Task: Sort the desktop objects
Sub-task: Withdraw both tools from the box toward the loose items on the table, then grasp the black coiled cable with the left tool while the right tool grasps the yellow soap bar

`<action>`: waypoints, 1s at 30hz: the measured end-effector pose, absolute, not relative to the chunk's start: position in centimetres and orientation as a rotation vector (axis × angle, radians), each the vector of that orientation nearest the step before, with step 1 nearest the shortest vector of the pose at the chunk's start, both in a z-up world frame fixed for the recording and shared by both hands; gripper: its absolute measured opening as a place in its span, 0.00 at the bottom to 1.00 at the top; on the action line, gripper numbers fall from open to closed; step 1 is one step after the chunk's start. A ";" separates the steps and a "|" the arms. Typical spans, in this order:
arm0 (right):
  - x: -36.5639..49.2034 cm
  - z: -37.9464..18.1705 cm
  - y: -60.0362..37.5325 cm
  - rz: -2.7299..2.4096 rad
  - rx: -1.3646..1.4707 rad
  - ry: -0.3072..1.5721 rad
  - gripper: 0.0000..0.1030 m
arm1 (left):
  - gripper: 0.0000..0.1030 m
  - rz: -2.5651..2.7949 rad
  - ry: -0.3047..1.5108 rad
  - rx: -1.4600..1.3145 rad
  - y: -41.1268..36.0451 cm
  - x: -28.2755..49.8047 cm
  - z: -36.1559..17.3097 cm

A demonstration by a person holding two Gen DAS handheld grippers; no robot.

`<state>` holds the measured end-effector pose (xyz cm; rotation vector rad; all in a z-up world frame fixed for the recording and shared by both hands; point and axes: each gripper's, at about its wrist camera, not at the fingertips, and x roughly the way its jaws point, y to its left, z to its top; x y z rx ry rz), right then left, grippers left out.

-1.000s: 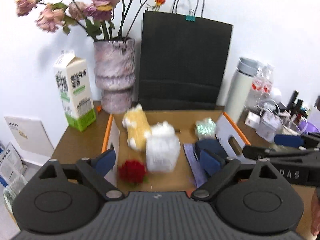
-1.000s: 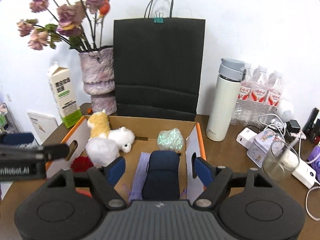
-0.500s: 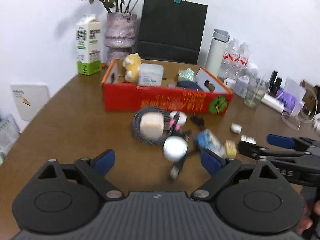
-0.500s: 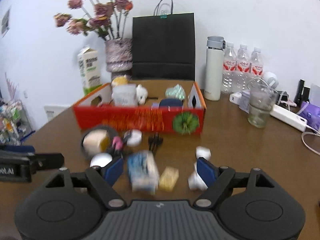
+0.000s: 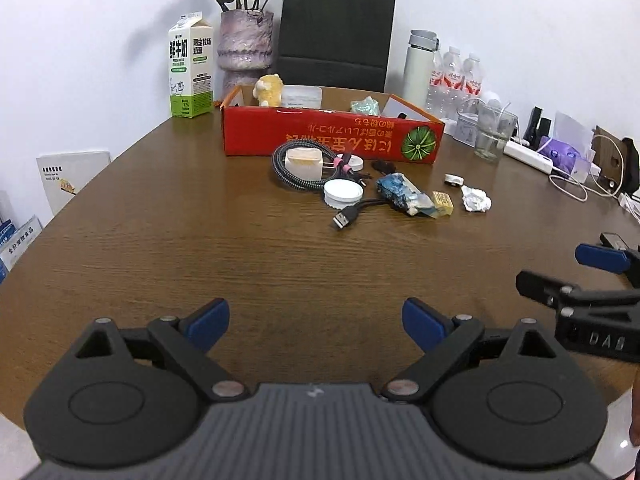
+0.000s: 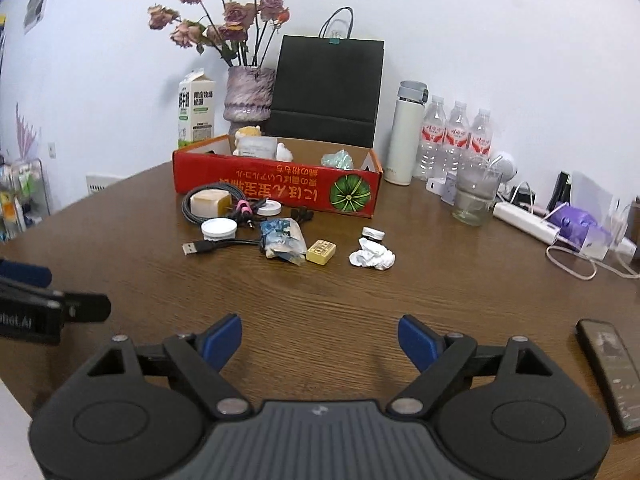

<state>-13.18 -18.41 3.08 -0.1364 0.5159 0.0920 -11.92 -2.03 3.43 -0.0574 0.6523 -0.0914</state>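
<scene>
A red cardboard box (image 5: 332,136) (image 6: 276,190) stands at mid-table with a plush toy and other items inside. Before it lie a coiled cable with a pale charger block (image 5: 303,161) (image 6: 210,203), a white round lid (image 5: 343,193) (image 6: 219,229), a USB plug (image 5: 344,218) (image 6: 198,247), a blue snack packet (image 5: 404,194) (image 6: 282,240), a small yellow box (image 5: 442,202) (image 6: 321,251) and crumpled white paper (image 5: 476,199) (image 6: 372,257). My left gripper (image 5: 316,320) hangs open and empty over bare table near the front edge. My right gripper (image 6: 320,340) is empty too, its jaws opening wider.
Along the wall stand a milk carton (image 5: 190,70), a vase of dried roses (image 6: 248,94), a black paper bag (image 6: 326,92), a white flask (image 6: 404,132) and water bottles (image 6: 454,132). A glass (image 6: 476,196), power strip and cables crowd the right. A phone (image 6: 610,372) lies by my right gripper.
Both grippers have pulled back from over the box and sunk toward the near table edge. The dark item once between the right fingers is gone, and those jaws stand wider.
</scene>
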 end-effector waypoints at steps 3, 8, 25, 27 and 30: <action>-12.6 3.0 -18.3 0.092 -0.148 0.520 0.81 | 0.93 -0.098 0.654 -0.064 -2.2 -11.5 3.3; -11.4 2.9 -18.3 0.095 -0.131 0.530 0.78 | 0.92 -0.112 0.649 -0.071 -1.7 -10.1 3.3; 1.0 3.1 -18.9 0.120 0.020 0.561 0.51 | 0.61 -0.178 0.683 -0.133 2.1 10.6 3.6; 2.2 2.7 -18.8 0.126 0.033 0.581 0.49 | 0.61 -0.182 0.698 -0.166 2.5 11.5 2.9; 3.4 1.9 -18.7 0.106 0.045 0.616 0.46 | 0.49 -0.221 0.707 -0.239 3.4 12.4 2.4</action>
